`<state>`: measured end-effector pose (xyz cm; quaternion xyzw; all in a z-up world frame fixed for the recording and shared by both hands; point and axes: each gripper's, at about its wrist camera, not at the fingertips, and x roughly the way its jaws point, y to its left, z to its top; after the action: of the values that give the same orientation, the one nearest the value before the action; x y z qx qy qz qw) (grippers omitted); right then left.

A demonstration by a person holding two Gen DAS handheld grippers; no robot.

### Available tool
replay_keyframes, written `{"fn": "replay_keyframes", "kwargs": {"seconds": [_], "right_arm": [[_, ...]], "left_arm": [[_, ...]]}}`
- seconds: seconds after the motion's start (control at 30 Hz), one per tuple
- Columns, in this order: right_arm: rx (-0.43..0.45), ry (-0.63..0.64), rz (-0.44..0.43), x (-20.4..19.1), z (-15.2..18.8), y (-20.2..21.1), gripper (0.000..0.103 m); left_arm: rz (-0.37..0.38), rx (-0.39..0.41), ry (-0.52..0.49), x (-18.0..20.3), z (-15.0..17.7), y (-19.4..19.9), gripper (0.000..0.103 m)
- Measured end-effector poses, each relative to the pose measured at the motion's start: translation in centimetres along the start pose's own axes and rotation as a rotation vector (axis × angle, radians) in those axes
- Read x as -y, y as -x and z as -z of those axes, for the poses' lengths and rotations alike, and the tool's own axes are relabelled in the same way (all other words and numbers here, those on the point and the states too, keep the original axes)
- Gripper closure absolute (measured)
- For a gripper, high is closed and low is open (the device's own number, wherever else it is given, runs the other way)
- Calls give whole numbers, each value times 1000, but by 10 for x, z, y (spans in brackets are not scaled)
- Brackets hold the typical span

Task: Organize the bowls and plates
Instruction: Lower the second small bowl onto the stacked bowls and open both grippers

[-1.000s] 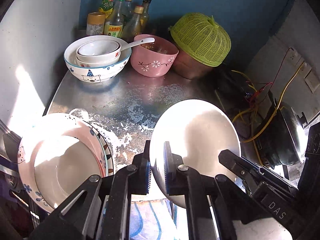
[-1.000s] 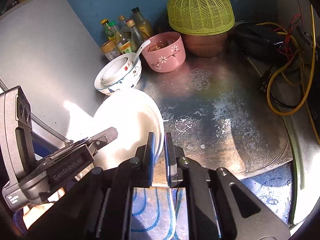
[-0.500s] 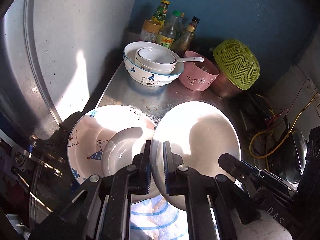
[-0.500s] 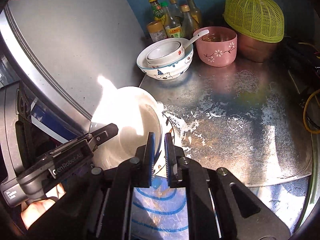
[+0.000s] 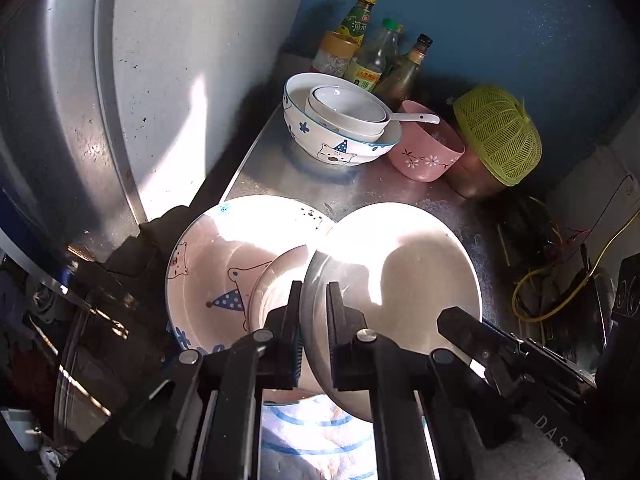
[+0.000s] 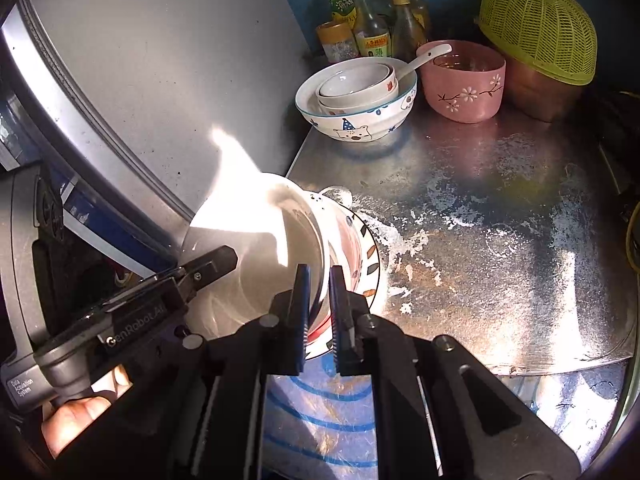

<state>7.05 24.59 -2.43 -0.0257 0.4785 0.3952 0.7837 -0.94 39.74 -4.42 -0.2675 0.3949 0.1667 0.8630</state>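
Both grippers hold one plain white plate (image 5: 404,256) by opposite rims, tilted. My left gripper (image 5: 314,286) is shut on its near rim, and the other gripper's finger (image 5: 460,320) clamps its right side. In the right wrist view my right gripper (image 6: 320,270) is shut on the white plate's (image 6: 248,248) edge, with the left gripper's finger (image 6: 212,264) at its left. Just below sits a bear-patterned plate (image 5: 208,264) with a smaller white dish (image 5: 272,280) inside. Its patterned rim (image 6: 366,252) shows past the held plate. I cannot tell whether the plates touch.
At the back of the metal table (image 6: 480,220) a bear bowl (image 6: 356,120) holds nested small bowls. Beside it stand a pink bowl (image 6: 464,84) with a spoon, a green mesh cover (image 6: 540,28) and several bottles (image 6: 372,20). A grey panel (image 6: 160,60) rises at the left. Yellow wires (image 5: 560,292) lie right.
Both grippers carried the white plate leftward, from over the bare tabletop to over the bear-patterned plate at the table's left edge. Both views rolled. The grips stayed shut.
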Motion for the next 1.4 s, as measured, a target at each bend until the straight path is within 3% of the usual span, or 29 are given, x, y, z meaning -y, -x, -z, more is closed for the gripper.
{"fn": "replay_keyframes", "kwargs": {"seconds": [0.63,0.77,0.9,1.07,1.3,1.4], "right_arm": [[-89,-11,21,4,2,-38,93],[-90,-11,22,5,0,-39,93],[-96,-10,25,5,-1,-39,92],[-85,-7,46,4,-2,-35,91],[-59,-18,42,7,-7,-26,90],[-51,-22,41,8,-9,-22,90]], "left_arm": [[-30,-94,11,-20,2,-35,93],[-16,-101,4,-15,1,-37,81],[-20,-110,-1,-13,2,-38,78],[6,-107,1,-9,0,-35,56],[14,-97,26,-7,-2,-28,41],[3,-77,43,-9,-4,-23,28]]}}
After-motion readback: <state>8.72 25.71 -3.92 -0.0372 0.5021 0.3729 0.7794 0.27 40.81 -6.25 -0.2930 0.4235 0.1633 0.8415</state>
